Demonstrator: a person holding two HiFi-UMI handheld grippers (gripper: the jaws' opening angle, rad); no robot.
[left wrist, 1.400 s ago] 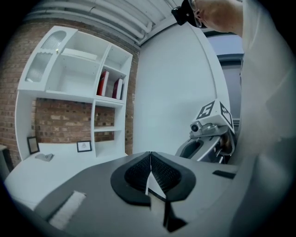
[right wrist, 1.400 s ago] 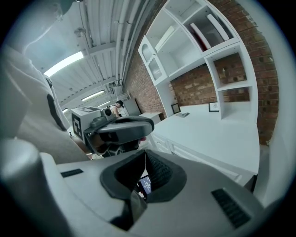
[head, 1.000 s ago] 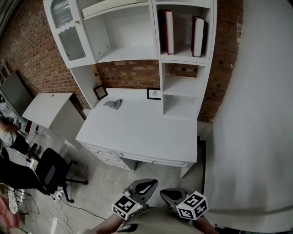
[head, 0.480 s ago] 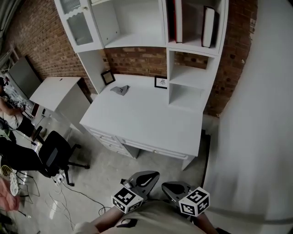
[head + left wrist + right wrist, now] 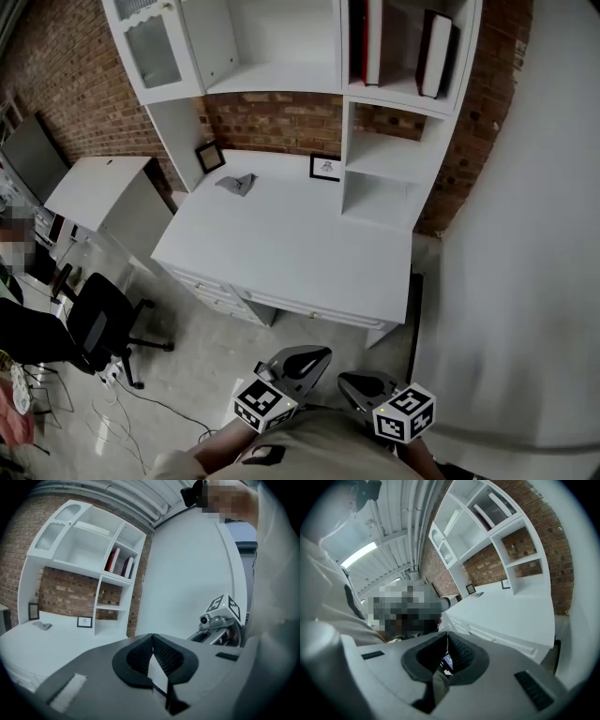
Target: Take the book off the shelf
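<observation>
Head view looks down on two hand-held grey grippers, the left gripper (image 5: 302, 362) and the right gripper (image 5: 362, 384), side by side, well apart from the one white wooden desk (image 5: 281, 253). Each has its jaws clenched together with nothing between them. Two upright books stand apart in the white hutch's top right compartment: a red hardback book (image 5: 366, 42) and a dark hardback book (image 5: 437, 54). On the desk are two small black picture frames (image 5: 210, 156) (image 5: 325, 167) and one small grey crumpled object (image 5: 236, 183).
</observation>
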